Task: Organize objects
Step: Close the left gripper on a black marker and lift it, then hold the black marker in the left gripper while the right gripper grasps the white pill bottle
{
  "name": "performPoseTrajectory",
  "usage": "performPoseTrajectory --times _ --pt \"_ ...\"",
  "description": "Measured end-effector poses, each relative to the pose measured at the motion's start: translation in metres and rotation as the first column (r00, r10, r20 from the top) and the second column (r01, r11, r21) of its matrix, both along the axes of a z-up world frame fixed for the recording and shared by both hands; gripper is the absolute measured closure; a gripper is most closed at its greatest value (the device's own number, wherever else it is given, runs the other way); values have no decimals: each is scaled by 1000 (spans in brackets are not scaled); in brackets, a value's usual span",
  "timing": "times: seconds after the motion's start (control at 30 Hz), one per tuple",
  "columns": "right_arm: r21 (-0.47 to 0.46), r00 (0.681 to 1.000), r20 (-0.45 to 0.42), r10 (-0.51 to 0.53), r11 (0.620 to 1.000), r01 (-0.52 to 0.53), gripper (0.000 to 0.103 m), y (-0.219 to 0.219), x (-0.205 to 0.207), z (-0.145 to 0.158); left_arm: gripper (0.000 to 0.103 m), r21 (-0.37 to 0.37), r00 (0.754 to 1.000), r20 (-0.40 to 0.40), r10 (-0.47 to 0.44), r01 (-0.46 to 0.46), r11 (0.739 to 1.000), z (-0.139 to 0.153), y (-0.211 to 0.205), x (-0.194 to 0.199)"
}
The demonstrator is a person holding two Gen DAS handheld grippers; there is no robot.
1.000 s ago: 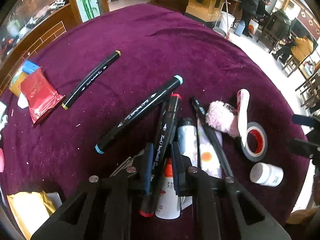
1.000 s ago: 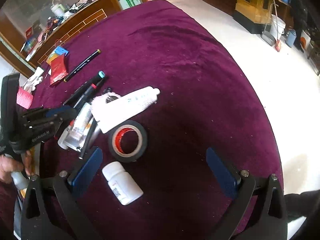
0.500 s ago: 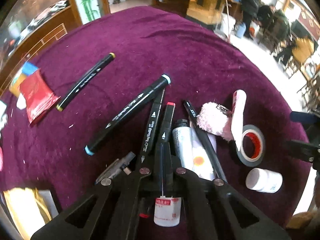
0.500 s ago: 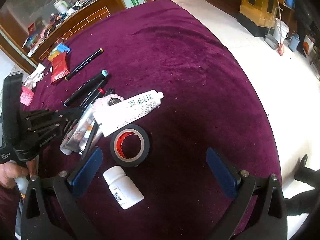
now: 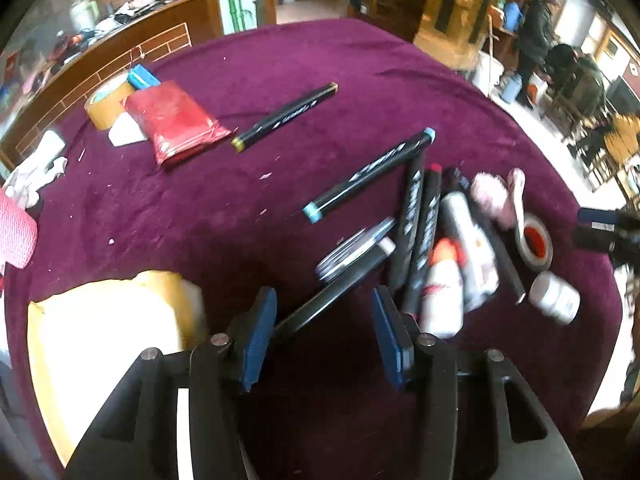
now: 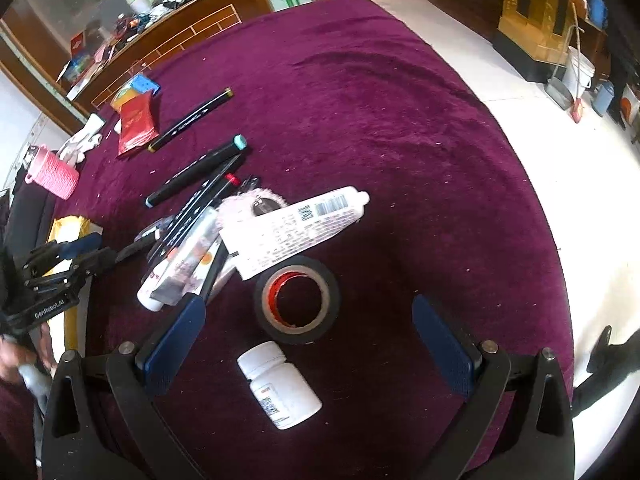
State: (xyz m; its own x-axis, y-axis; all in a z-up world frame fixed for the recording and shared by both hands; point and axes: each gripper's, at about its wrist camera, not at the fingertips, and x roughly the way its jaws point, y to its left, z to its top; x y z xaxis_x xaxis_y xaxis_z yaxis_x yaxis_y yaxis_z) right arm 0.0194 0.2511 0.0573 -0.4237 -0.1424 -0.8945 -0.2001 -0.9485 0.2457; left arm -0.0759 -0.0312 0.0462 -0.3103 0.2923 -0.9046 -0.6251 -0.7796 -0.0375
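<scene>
Black marker pen (image 5: pixel 332 300), a light, stiff, smooth-barrelled cylinder, lies on the maroon velvet tabletop (image 5: pixel 240 208) between my left fingers (image 5: pixel 260 328), just opened and not gripping; best pinched mid-barrel; right fingers (image 6: pixel 176 340) spread empty.

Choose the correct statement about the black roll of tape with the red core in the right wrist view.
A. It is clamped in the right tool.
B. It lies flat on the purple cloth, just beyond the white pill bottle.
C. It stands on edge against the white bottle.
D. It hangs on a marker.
B: the black tape roll lies flat on the purple cloth, with the white pill bottle nearer the camera and the open right tool gripping nothing.
</scene>
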Motion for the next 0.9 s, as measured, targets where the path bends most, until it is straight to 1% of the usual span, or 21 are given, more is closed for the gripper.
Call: performPoseTrajectory --times 0.1,0.2,0.27,0.3,0.33,0.4,0.47,0.57,0.63,0.73,0.77,0.83,0.87,0.9 --pt "4 1000 3 5 1000 -5 0 -3 2 -2 61 -41 998 -7 -69 69 997 -6 -1 -1" --pt "-2 1000 13 -6 1000 6 0 -2 2 -5 61 -94 989 0 -148 147 985 -14 12 3" --pt "-4 1000 17 -14 1000 14 0 -2 3 -5 61 -162 982 8 -188 187 969 -27 28 8" --pt "-3 1000 17 -16 1000 16 0 -2 4 -4 63 -199 980 1 -197 193 961 -34 35 12" --pt "1 1000 15 -18 1000 18 0 -1 4 -3 74 -173 981 -11 -191 187 967 -32 36 14" --pt "4 1000 9 -22 1000 21 0 1 6 -2 92 -117 987 37 -154 157 981 -32 37 16" --pt "-5 1000 9 -21 1000 21 0 3 7 -3 92 -109 991 35 -127 130 985 -32 37 21" --pt "-22 1000 9 3 1000 -3 0 3 11 -4 92 -42 996 61 -72 75 996 -28 27 27" --pt "-36 999 8 42 998 -42 0 -2 16 -5 92 6 997 68 -37 37 999 -20 19 35" --pt "-30 992 12 125 992 -125 0 -17 21 -7 92 70 998 63 5 -9 997 -6 6 43" --pt "-17 988 17 154 988 -153 0 -24 22 -8 92 99 998 64 20 -26 995 0 0 47" --pt "49 979 28 203 978 -204 1 -40 24 -11 92 136 997 68 46 -55 989 8 -6 52" --pt "83 974 36 222 971 -225 6 -47 24 -13 92 153 996 69 59 -69 986 11 -9 55" --pt "113 970 49 237 964 -241 14 -53 23 -17 92 171 995 68 72 -82 982 13 -12 58"
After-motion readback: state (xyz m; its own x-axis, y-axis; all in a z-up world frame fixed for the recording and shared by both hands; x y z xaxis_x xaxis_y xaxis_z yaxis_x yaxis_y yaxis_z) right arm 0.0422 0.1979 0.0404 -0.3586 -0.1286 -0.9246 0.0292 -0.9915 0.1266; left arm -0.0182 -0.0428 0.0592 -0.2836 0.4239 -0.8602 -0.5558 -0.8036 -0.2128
